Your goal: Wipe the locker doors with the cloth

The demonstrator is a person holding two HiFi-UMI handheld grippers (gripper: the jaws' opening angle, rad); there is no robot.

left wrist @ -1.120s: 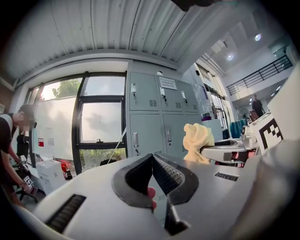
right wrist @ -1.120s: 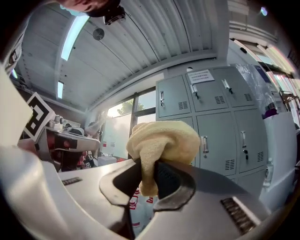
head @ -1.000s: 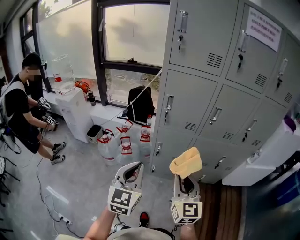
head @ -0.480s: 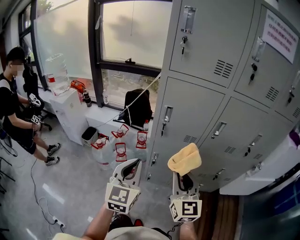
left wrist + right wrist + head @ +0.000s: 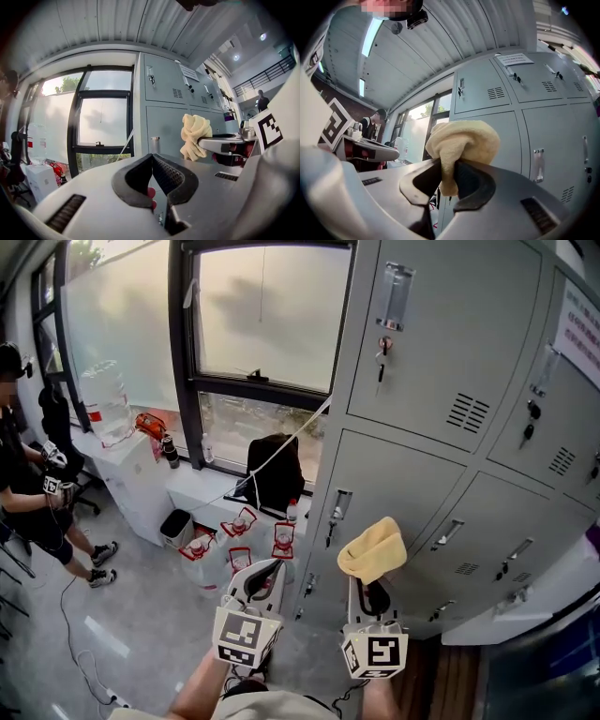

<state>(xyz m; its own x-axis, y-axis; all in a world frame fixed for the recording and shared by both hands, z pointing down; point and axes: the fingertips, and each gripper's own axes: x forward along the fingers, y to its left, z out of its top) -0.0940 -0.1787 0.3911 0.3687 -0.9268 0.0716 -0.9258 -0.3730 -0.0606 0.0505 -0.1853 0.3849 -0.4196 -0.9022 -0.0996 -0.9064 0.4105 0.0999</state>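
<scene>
Pale yellow fluffy cloth (image 5: 372, 551) sits bunched in the right claw (image 5: 373, 594), raised in front of the grey metal locker doors (image 5: 403, 479) and, as far as the views show, not touching them. The wiping therefore seems not to have begun: no door shows a streak or a contact, and the whole bank of doors is judged left to do. The right claw is clenched on the cloth, its two dark pads pinching a fold at the lower end while the rest balloons above the tips. The left claw (image 5: 260, 579), just beside it in the head view, is clamped together on nothing, its ribbed pads meeting at the tips. The nearest door, with its upright metal handle (image 5: 338, 506), looks the likely first surface
</scene>
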